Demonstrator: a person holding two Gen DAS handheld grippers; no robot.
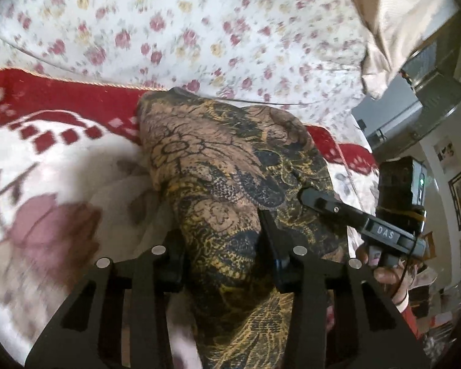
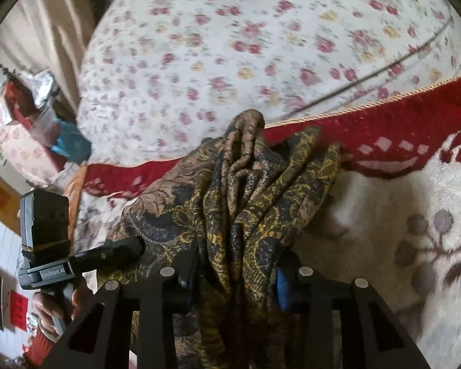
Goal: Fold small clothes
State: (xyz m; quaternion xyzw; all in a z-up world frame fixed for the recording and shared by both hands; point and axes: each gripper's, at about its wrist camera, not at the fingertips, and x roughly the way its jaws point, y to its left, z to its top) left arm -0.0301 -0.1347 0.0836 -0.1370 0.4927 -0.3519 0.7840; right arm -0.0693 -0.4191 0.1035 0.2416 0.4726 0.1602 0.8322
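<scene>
The biggest thing here is the white bedsheet with small pink and yellow roses (image 1: 199, 24), spreading beyond both pairs of tongs to the far side. Nearer lies the fluffy cream blanket with a red border and large mauve flowers (image 1: 46, 160); its corded red edge (image 2: 384, 98) runs across just past the tips of both tools. To the outer side of each tool the blanket is bare, and that is the open room to move in.

On the blanket, directly under and ahead of both tools, sits the brown, black and mustard patterned cloth (image 1: 218, 166). From the left tool it looks like a smooth, rounded mound. From the right tool it is bunched into upright folds (image 2: 249, 184), peaking close to the red border.

The left tongs (image 1: 224, 246) have the cloth running between their black fingers, which press on it from both sides. The right tongs (image 2: 239, 264) likewise pinch a thick gather of the same cloth. A blue pad (image 2: 281, 289) shows on one finger.

Each tool appears in the other's view, held by a hand (image 1: 384, 270). The right tool's body reads "DAS" (image 1: 385, 232). The left tool's body carries a label that looks like "GenRobot.AI" (image 2: 53, 271), partly blurred. A green light (image 1: 421, 181) glows on the black box mounted on the right tool.
</scene>
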